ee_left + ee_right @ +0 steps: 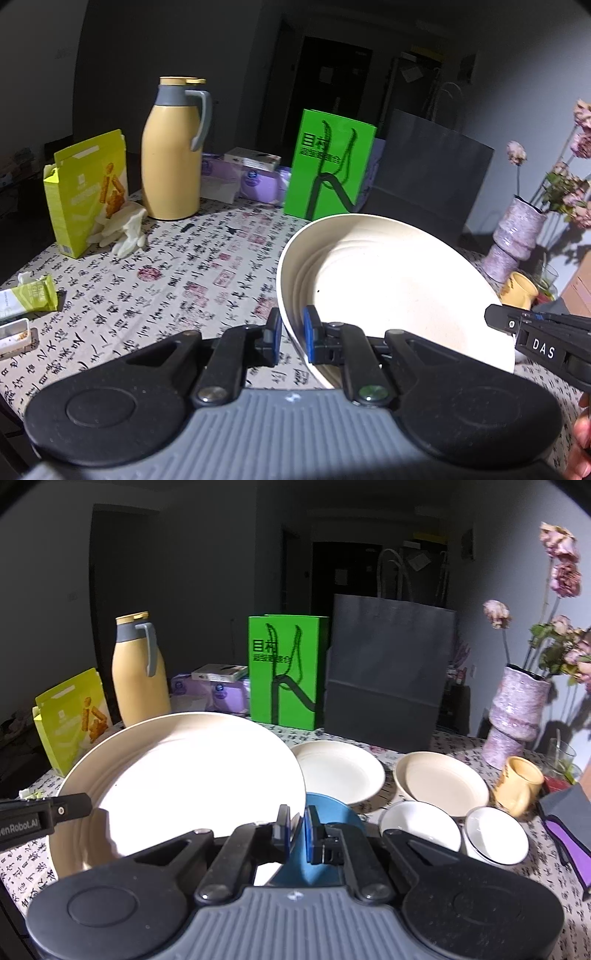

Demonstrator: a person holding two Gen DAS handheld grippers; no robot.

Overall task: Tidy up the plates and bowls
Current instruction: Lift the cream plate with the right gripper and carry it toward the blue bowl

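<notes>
Blue-padded fingers (308,339) pinch round, ribbed cream plate (388,280) — smooth, glossy.

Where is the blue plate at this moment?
In the right wrist view the blue plate lies on the table just beyond the right gripper, beside the lifted cream plate and left of two white bowls.

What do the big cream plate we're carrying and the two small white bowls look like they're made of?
Big cream plate: matte, faintly speckled, with moulded concentric ridges; probably wheat-straw plastic or melamine, though matte ceramic is possible. Small white bowls: glossy white with thin dark rims, which suggests enamelled metal or glazed ceramic.
</notes>
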